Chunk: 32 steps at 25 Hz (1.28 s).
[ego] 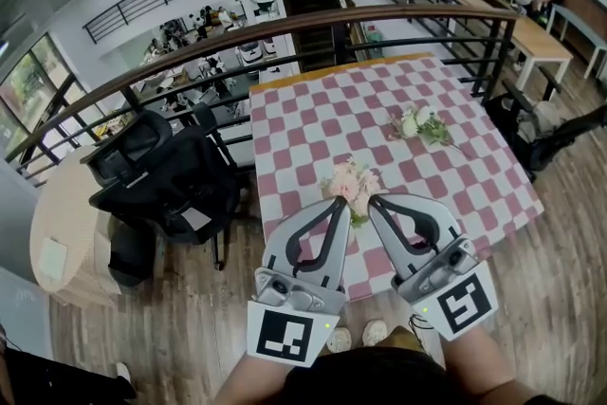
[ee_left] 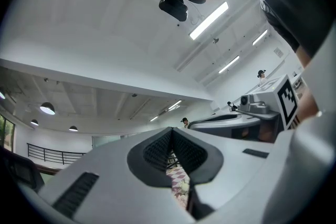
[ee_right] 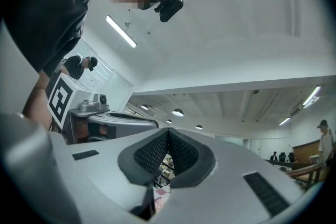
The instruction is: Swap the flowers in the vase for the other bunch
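Left gripper [ego: 339,201] and right gripper [ego: 373,200] were each closed tight on nothing, side by side, tips just beside the pink bunch [ego: 353,182]. Only the head view showed both bunches: the pink one near the worktop's [ego: 303,123] front edge, any vase beneath it hidden, and a white bunch [ego: 418,122] lying loose farther back. Both gripper views, tilted upward, caught mostly ceiling [ee_left: 105,18] and a sliver of checked cloth [ee_left: 178,186].

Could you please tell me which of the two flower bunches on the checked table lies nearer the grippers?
The pink bunch, right beyond the left gripper and right gripper; the white bunch with green leaves lies farther back to the right.
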{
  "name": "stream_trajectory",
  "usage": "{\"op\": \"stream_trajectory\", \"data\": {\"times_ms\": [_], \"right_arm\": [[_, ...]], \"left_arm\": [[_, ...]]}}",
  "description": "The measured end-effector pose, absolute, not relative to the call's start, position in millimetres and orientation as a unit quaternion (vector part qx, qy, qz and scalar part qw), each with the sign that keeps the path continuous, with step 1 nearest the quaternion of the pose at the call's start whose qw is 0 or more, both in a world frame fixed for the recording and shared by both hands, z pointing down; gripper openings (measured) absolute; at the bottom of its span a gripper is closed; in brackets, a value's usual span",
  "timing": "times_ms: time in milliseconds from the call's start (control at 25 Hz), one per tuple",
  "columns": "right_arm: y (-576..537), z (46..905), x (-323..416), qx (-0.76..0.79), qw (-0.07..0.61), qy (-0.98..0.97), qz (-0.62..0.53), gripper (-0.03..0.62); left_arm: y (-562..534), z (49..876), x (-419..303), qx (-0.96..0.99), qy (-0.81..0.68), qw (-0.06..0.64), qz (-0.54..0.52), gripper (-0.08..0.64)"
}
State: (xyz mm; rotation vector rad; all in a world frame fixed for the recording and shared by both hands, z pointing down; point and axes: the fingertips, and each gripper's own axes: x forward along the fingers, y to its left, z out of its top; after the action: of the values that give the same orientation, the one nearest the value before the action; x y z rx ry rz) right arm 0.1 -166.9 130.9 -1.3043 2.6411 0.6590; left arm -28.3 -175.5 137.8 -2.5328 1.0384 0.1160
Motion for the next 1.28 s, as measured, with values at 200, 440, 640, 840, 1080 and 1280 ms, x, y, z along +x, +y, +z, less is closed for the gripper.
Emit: {"op": "stream_trajectory", "data": {"times_ms": [200, 440, 640, 840, 1080, 1280], "right_arm": [[-163.2, 129.0, 0.9, -0.434, 0.066, 0.872, 0.218, 0.032], [-160.5, 133.0, -1.7, -0.436, 0.054, 0.87, 0.226, 0.032], [-159.6, 134.2, -1.2, -0.436, 0.055, 0.87, 0.225, 0.032], [-160.8, 133.8, -1.5, -0.433, 0.056, 0.872, 0.222, 0.032], [-161.4, 134.1, 0.5, -0.436, 0.057, 0.87, 0.221, 0.032], [-160.9, 133.4, 2.0, -0.438, 0.061, 0.869, 0.222, 0.032]], "left_arm": [[-171.5, 140.7, -29.3, -0.906, 0.372, 0.198, 0.033, 0.009], [-169.5, 143.6, -31.1, -0.907, 0.374, 0.19, 0.032, 0.009], [-169.9, 146.5, -31.0, -0.908, 0.375, 0.187, 0.031, 0.009], [-170.7, 146.7, -30.0, -0.91, 0.371, 0.184, 0.029, 0.008], [-171.9, 146.6, -29.7, -0.91, 0.372, 0.182, 0.028, 0.009], [-171.4, 148.8, -28.0, -0.911, 0.369, 0.183, 0.025, 0.009]]}}
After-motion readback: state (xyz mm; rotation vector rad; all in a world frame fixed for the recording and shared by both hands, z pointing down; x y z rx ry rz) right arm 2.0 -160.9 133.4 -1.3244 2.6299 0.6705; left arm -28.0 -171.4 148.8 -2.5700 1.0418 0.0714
